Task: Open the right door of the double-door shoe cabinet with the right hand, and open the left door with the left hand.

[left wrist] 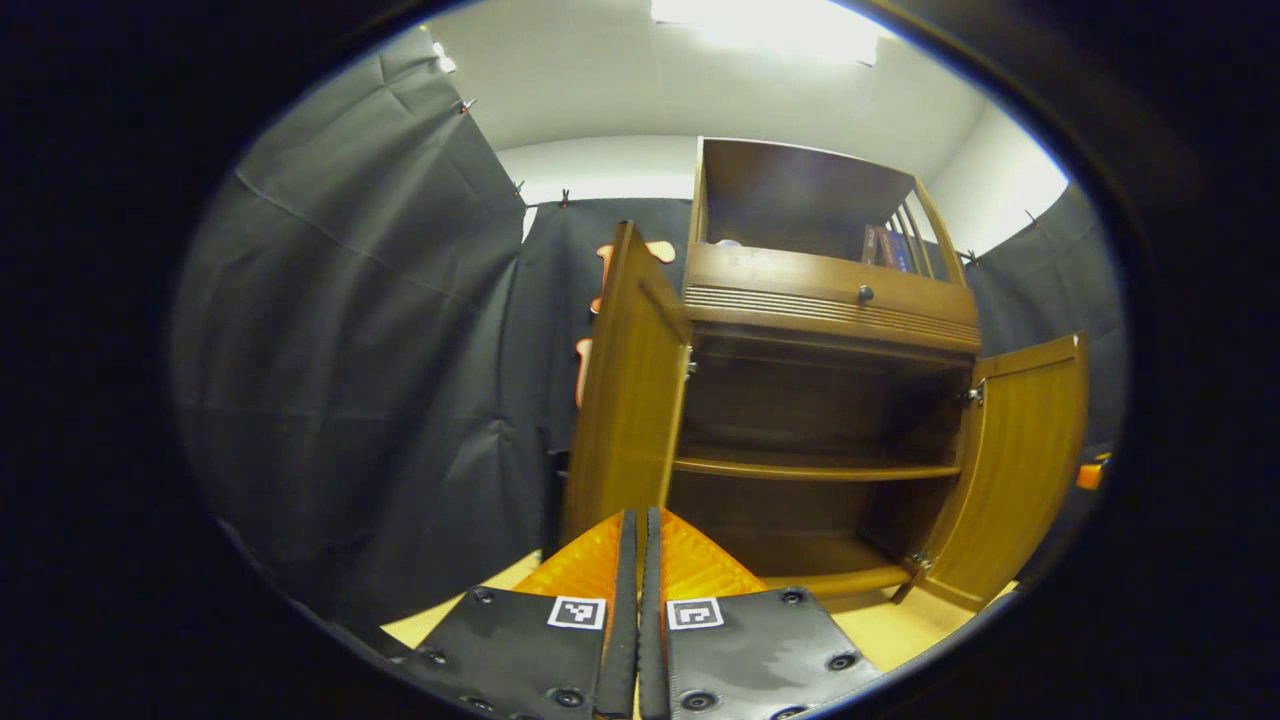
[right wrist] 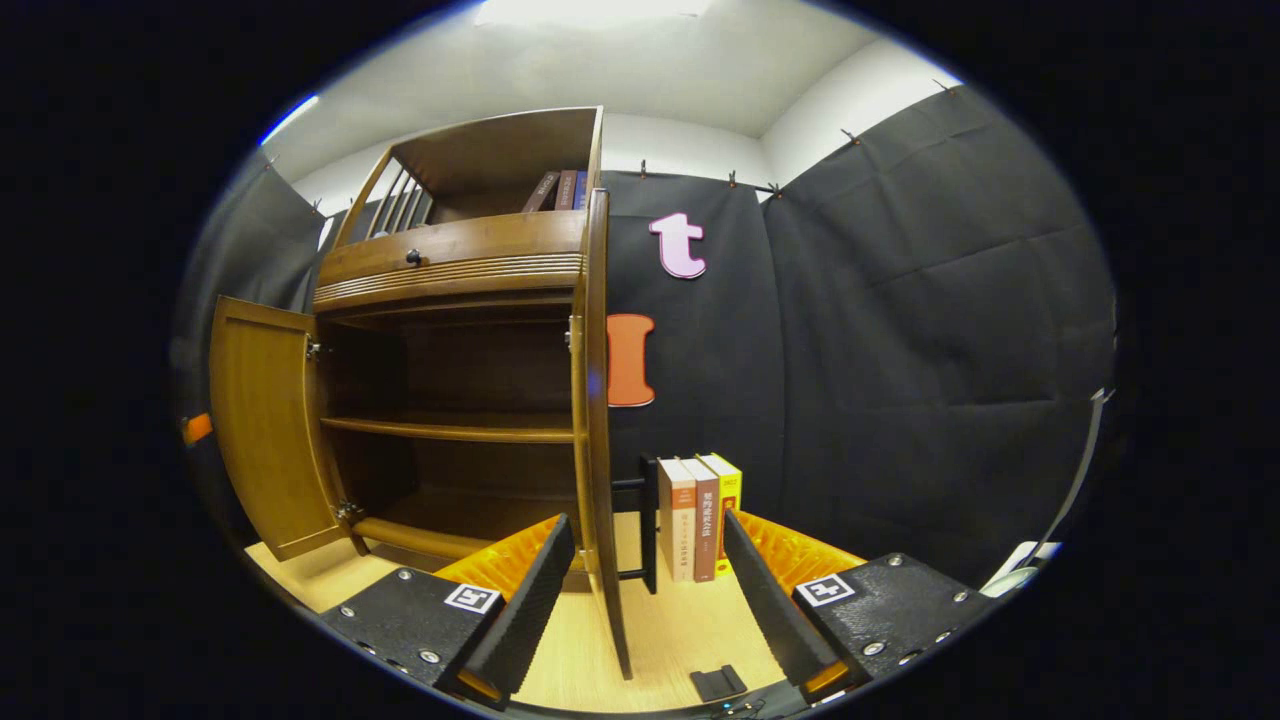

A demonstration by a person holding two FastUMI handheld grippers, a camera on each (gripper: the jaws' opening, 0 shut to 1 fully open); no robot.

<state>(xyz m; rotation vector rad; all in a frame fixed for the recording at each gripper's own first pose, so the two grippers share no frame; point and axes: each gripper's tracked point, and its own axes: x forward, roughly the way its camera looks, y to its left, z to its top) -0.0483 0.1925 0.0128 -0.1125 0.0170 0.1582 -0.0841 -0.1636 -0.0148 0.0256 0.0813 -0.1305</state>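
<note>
The wooden shoe cabinet [left wrist: 830,300] stands with both doors swung out and its shelves [left wrist: 810,468] bare. In the left gripper view the left door [left wrist: 625,400] is just ahead and a little left of my left gripper [left wrist: 640,518], which is shut with nothing between its fingers. The right door [left wrist: 1020,470] hangs open at the far side. In the right gripper view the right door [right wrist: 597,400] shows edge-on, its lower edge running between the fingers of my right gripper [right wrist: 645,522], which is open and not pressing on it. The left door [right wrist: 260,430] stands open beyond.
Three upright books [right wrist: 700,518] lean on a black bookend [right wrist: 645,520] right of the cabinet. A small black object [right wrist: 718,683] lies on the pale wooden surface [right wrist: 660,620]. More books [right wrist: 562,190] sit in the cabinet's top compartment. Black cloth walls close in all round.
</note>
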